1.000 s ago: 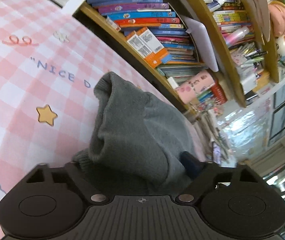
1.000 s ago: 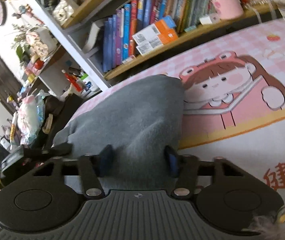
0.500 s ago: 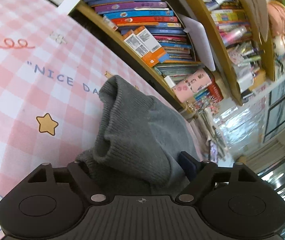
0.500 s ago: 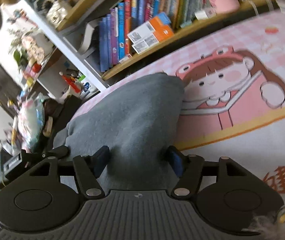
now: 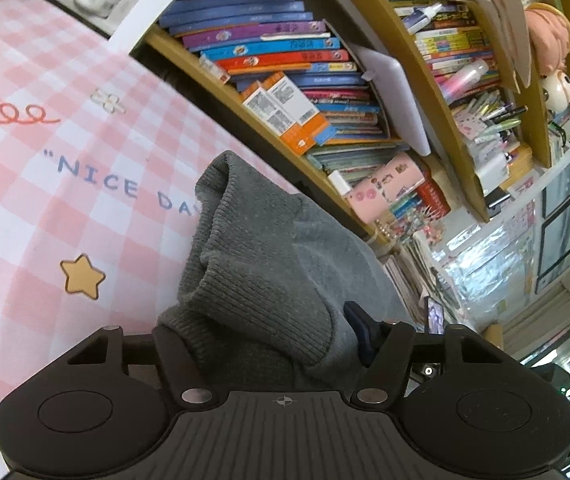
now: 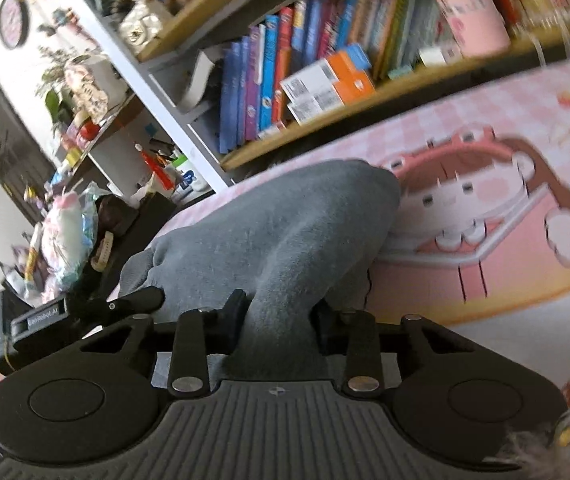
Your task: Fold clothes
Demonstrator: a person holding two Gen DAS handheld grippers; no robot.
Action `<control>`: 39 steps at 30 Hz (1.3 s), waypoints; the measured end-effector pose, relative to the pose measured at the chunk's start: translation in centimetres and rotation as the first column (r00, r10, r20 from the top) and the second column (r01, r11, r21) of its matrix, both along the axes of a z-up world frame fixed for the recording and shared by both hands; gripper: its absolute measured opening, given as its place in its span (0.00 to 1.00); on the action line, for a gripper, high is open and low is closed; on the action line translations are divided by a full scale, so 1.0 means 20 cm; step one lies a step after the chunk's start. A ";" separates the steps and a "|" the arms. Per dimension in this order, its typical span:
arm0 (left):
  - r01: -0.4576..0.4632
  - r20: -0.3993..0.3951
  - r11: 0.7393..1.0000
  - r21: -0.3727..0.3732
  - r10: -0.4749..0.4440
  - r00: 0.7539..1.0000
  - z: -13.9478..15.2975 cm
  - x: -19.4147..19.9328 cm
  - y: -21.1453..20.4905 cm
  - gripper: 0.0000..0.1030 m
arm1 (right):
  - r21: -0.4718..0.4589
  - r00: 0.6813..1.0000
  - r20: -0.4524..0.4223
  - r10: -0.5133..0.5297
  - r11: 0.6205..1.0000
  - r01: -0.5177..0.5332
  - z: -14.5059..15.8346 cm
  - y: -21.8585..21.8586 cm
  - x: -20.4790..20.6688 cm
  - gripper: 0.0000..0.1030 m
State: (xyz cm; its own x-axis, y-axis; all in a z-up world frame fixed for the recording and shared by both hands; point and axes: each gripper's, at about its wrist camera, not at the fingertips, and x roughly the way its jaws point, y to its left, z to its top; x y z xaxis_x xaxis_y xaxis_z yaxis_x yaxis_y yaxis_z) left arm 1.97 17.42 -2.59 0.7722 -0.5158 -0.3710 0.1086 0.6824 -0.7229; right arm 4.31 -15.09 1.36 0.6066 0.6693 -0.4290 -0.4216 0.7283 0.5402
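Note:
A grey knit sweater (image 5: 269, 248) lies bunched on the pink checked cloth (image 5: 45, 200). In the left wrist view its ribbed hem fills the gap of my left gripper (image 5: 263, 336); the jaws are closing and press on the fabric, which covers the left finger. In the right wrist view the sweater (image 6: 285, 220) rises in a ridge into my right gripper (image 6: 281, 312), whose closing jaws pinch that ridge between the blue pads. The left gripper (image 6: 85, 312) shows at the sweater's left end.
A wooden bookshelf (image 5: 325, 80) packed with books runs along the far edge of the table, close behind the sweater. The cloth (image 6: 485, 240) carries a cartoon print to the right. White shelves (image 6: 125, 92) with clutter stand at the left.
Both grippers opened wider, then closed in on the sweater. The right jaws now pinch a narrow ridge of fabric. The hands have hardly moved.

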 end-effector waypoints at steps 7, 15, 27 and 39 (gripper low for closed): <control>0.002 0.113 0.998 0.060 -0.009 0.994 0.10 0.08 -0.01 0.56 | -0.063 0.995 0.099 -0.002 0.998 0.009 0.08 0.04 0.08 0.28; 0.022 0.124 0.994 0.105 -0.035 0.992 0.18 0.28 -0.03 0.53 | -0.066 0.990 0.139 -0.021 0.997 0.030 0.08 0.04 0.28 0.27; -0.050 -0.036 0.998 0.037 0.051 0.998 0.00 0.24 0.06 0.78 | 0.033 0.994 -0.031 -0.103 0.994 0.104 -0.04 -0.09 0.31 0.62; -0.088 -0.100 0.994 -0.059 0.081 0.992 0.01 0.27 0.12 0.89 | 0.131 0.982 -0.163 -0.092 0.985 0.114 -0.14 -0.12 0.39 0.63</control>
State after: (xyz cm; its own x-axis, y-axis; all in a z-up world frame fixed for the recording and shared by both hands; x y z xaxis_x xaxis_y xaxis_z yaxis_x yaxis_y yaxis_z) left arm 7.29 19.77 -2.33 0.7759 -0.4751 -0.4151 -0.0205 0.6387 -0.7692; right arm 12.11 -17.39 -1.36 0.6085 0.6665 -0.4307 -0.2507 0.6765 0.6925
